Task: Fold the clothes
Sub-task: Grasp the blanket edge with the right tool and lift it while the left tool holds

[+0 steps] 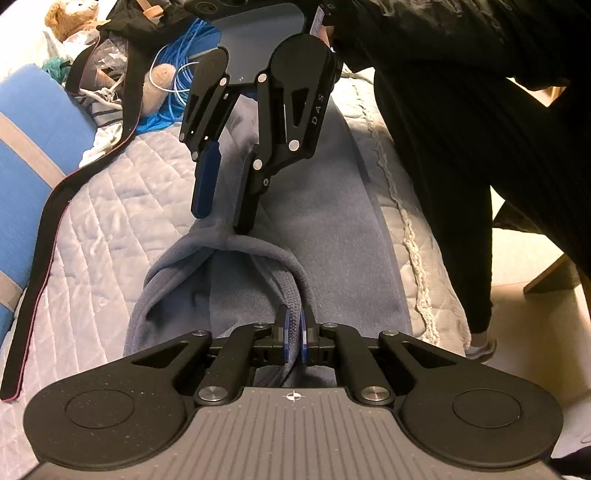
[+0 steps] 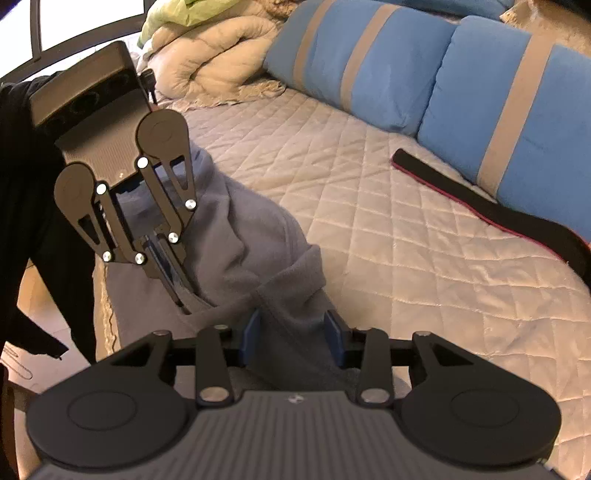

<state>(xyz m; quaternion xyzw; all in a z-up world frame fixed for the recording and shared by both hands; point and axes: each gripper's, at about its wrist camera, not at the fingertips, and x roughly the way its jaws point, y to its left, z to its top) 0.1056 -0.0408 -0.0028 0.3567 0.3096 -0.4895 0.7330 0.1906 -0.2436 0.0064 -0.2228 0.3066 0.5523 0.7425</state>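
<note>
A grey-blue fleece garment (image 1: 332, 229) lies along the quilted bed, bunched into a raised fold (image 2: 258, 229). My left gripper (image 1: 294, 334) is shut on a thick rolled edge of the garment; the right wrist view shows it (image 2: 181, 295) slanting down into the cloth. My right gripper (image 2: 293, 332) is open, and a ridge of the fleece runs between its blue pads without being pinched. In the left wrist view the right gripper (image 1: 221, 221) points down with its tips at the fold's top.
Blue pillows with grey stripes (image 2: 406, 66) line the far side of the white quilt (image 2: 406, 277). A long black strap with a pink edge (image 2: 480, 206) lies beside them. A teddy bear (image 1: 70, 18), blue cable (image 1: 184, 74) and a person in black (image 1: 461, 129) are nearby.
</note>
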